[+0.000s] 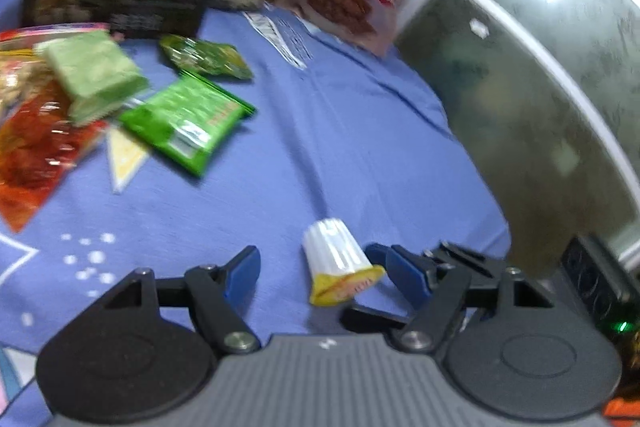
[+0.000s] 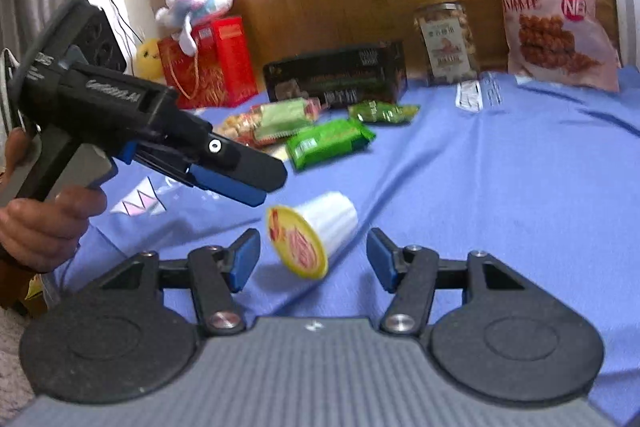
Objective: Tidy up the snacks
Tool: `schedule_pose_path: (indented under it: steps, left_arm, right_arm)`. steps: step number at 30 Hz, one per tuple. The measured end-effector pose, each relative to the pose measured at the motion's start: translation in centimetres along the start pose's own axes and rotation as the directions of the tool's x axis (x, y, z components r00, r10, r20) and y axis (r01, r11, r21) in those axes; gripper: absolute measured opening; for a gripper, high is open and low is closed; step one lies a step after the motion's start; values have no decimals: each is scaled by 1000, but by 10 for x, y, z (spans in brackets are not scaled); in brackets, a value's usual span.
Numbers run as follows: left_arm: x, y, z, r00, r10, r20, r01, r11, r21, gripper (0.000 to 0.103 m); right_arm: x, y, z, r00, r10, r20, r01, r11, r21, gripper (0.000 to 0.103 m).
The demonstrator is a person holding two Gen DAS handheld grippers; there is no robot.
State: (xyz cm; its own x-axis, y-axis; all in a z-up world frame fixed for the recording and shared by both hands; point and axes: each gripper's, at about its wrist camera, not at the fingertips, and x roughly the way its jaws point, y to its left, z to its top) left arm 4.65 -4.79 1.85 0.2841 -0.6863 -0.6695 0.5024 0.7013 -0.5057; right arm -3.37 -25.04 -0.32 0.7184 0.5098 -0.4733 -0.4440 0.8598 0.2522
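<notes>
Between the spread fingers of the right gripper [image 2: 313, 261], a small white cup [image 2: 316, 233] with a yellow lid lies tipped on the blue cloth [image 2: 480, 187], untouched. Beside it, the left gripper [image 1: 316, 273] is released too, empty, the cup near its right finger.

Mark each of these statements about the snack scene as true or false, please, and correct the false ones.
1. The white cup with the yellow lid lies on its side on the blue cloth. True.
2. The right tongs are clamped on the cup. False: their jaws stand apart and no pad presses on it.
3. The pink bag stands upright at the back. True.
4. The glass jar stands to the right of the pink bag. False: it stands to the left, between the black box and the bag.
5. The left tongs hold a green packet. False: they hold nothing.
</notes>
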Motion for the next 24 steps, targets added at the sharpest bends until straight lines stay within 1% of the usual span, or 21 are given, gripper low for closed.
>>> schedule_pose_path:
  steps: [1, 2, 3, 5, 8, 12, 15, 18, 20, 22, 24]
  left_arm:
    - [7, -2, 0, 1000, -5, -18, 5, 1000, 10, 66]
    - [12, -2, 0, 999, -26, -27, 26, 1000, 5, 50]
    - [14, -3, 0, 999, -25, -34, 26, 1000, 10, 47]
    - [10, -6, 3, 1000, 5, -13, -5, 1000, 24, 47]
    - [-7, -3, 14, 999, 13, 36, -14, 1000, 24, 46]
    - [-28, 4, 43, 991, 66, 113, -70, 997, 30, 46]
    - [-41, 15, 83, 976, 112, 187, -120, 992, 36, 45]
    - [-47, 35, 130, 959, 147, 242, -154, 988, 12, 45]
    - [-44, 52, 161, 948, 176, 266, -181, 984, -8, 45]
    - [-40, 67, 183, 940, 203, 274, -201, 979, -34, 45]
    - [-30, 81, 199, 935, 226, 272, -220, 974, -53, 45]
  right_arm:
    - [3, 0, 0, 1000, 11, -9, -11, 1000, -2, 52]
    - [8, 1, 0, 1000, 18, -25, -18, 1000, -5, 37]
    - [10, 2, 1, 1000, 17, -25, -17, 1000, -17, 30]
    - [15, 6, 7, 1000, 7, -24, -7, 999, -36, 30]
    - [19, 10, 19, 1000, 15, 14, -15, 998, -55, 30]
    - [41, 14, 54, 998, 30, 54, -26, 997, -77, 30]
    - [68, 15, 88, 995, 23, 93, -14, 995, -104, 30]
    - [102, 7, 128, 993, 17, 119, -6, 995, -97, 30]
    - [126, -2, 153, 993, 20, 116, -11, 997, -79, 30]
    - [154, -12, 178, 995, 19, 97, -13, 998, -63, 30]
    - [177, -17, 193, 997, 3, 72, 2, 997, -73, 29]
